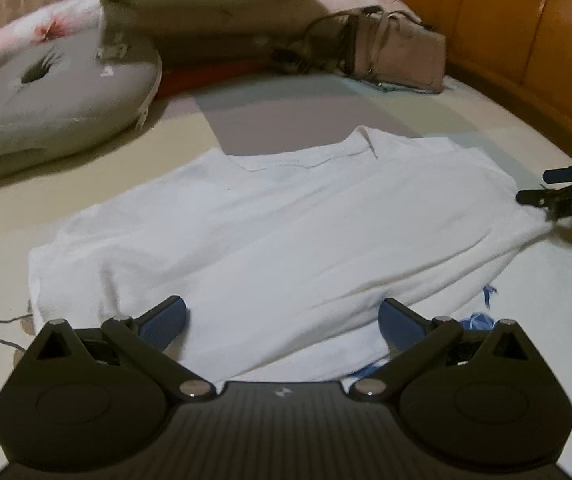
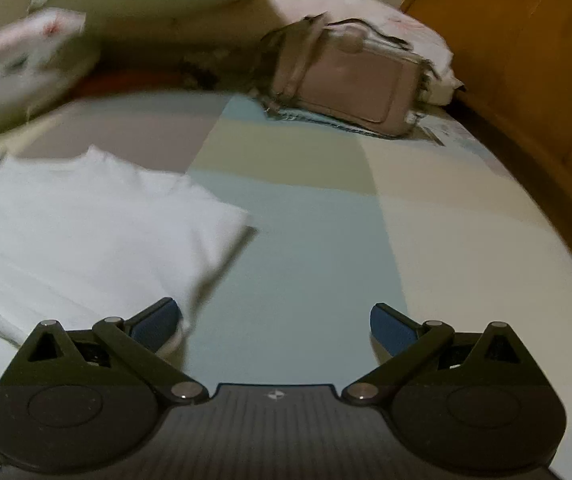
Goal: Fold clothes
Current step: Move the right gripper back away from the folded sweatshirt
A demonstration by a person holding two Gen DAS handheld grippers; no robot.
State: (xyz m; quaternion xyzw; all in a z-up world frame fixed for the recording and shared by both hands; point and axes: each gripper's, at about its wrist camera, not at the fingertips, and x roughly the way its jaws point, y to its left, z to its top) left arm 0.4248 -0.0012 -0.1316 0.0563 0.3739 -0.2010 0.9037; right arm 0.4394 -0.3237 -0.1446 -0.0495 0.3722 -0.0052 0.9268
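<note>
White shirt lies spread on bed, partly doubled over. Left gripper wide apart above hem, right gripper wide apart beside sleeve, likely ready to pinch.

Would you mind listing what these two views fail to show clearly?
- White shirt: its near hem sits behind the left tool in the left wrist view.
- Blue print: mostly covered by shirt fabric, unreadable.
- Right tool: cut off at the left view's edge.
- Pillow: blurred in the right view.

Spread fingers over white shirt
</note>
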